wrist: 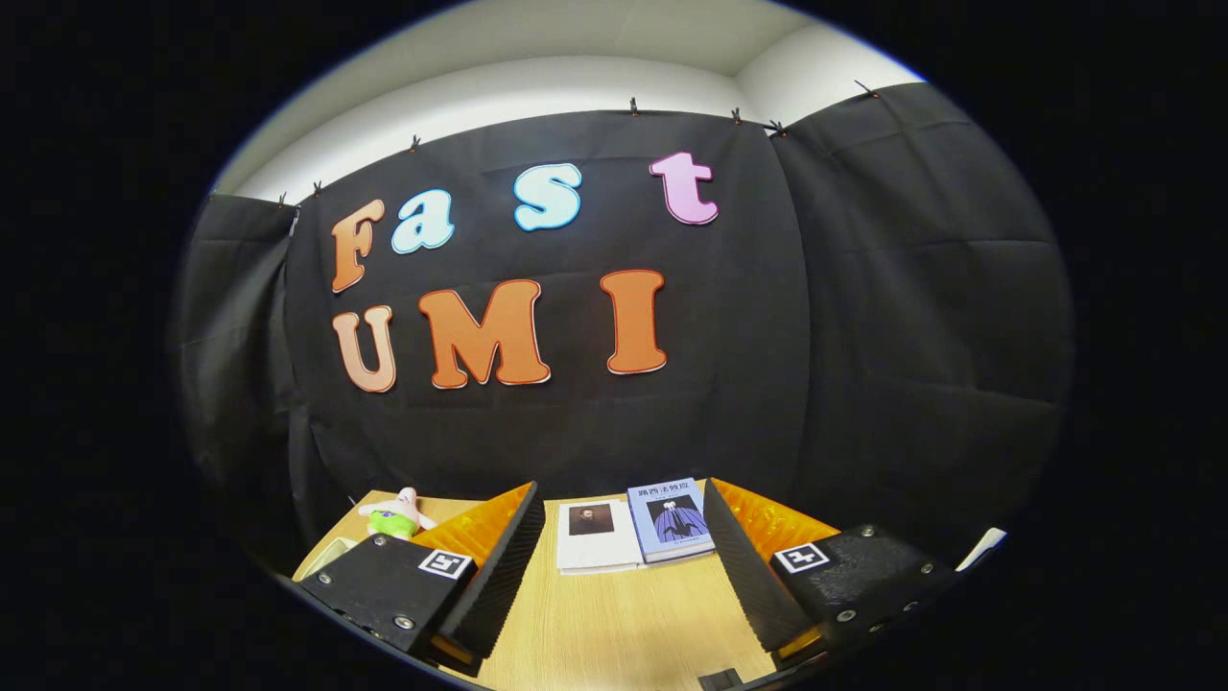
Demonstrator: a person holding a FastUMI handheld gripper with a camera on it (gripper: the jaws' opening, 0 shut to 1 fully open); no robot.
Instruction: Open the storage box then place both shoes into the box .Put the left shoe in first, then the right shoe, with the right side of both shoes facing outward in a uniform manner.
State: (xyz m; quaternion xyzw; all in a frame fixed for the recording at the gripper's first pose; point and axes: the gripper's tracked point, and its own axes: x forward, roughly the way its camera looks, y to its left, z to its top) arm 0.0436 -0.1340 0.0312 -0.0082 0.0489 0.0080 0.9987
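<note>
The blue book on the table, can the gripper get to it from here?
Probably yes. The blue book lies flat beyond the open gripper, next to a white book. Only bare wooden table lies between, with nothing between the fingers.

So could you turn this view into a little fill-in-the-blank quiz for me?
1. The claw has its fingers ____, with nothing between them.
2. Beyond the fingers, ____ books lie side by side on the wooden table.
3. The white book lies touching the ____ book.
4. The plush toy lies near the table's back edge, in front of the ____ cloth wall.

Missing words: open; two; blue; black
</note>
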